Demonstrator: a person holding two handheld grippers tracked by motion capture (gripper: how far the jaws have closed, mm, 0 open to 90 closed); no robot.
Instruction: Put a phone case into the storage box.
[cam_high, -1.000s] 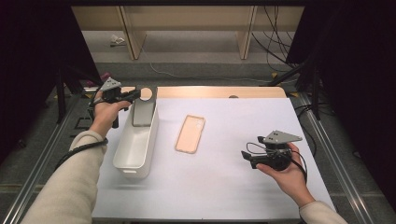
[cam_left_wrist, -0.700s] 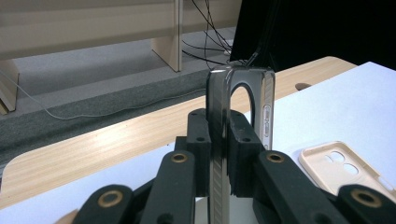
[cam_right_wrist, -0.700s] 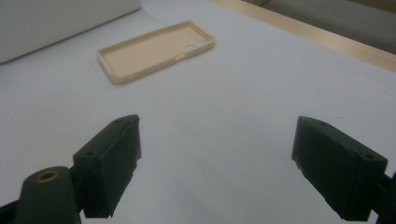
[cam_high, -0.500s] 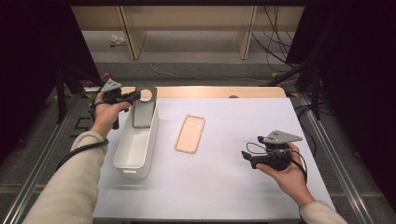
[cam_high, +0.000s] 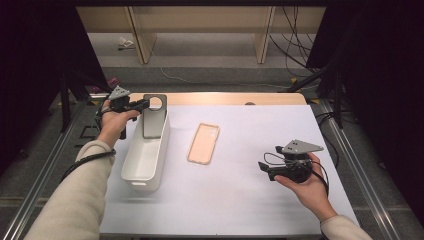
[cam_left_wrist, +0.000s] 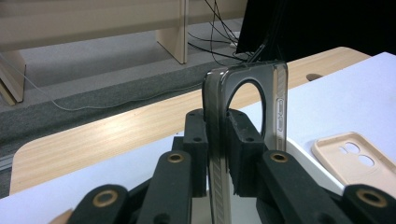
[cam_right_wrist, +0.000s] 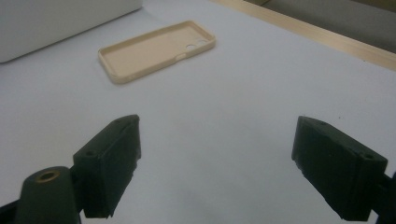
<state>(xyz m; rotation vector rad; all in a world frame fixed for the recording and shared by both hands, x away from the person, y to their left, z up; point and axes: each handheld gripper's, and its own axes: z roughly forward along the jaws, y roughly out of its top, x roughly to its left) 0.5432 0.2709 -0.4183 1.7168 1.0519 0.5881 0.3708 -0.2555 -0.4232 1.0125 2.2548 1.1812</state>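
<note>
We see the dark phone case (cam_left_wrist: 243, 135) standing upright on its edge, with a round camera cut-out near its top, pinched by the left tool (cam_left_wrist: 217, 154); its jaws have just been opening slightly, yet the pads still press on the case from both sides. From the high view, this dark phone case (cam_high: 153, 119) hangs over the far end of the white bin (cam_high: 145, 160), its lower end seemingly inside the bin, though we cannot tell whether it touches the bottom. Just beside the bin, toward the middle of the white worktop (cam_high: 240, 200), lies the beige phone case (cam_high: 203, 143), flat with its hollow side up. Well apart from it, near the front right of the worktop, the right tool (cam_right_wrist: 217, 168) hovers with its jaws spread wide and nothing between them.
</note>
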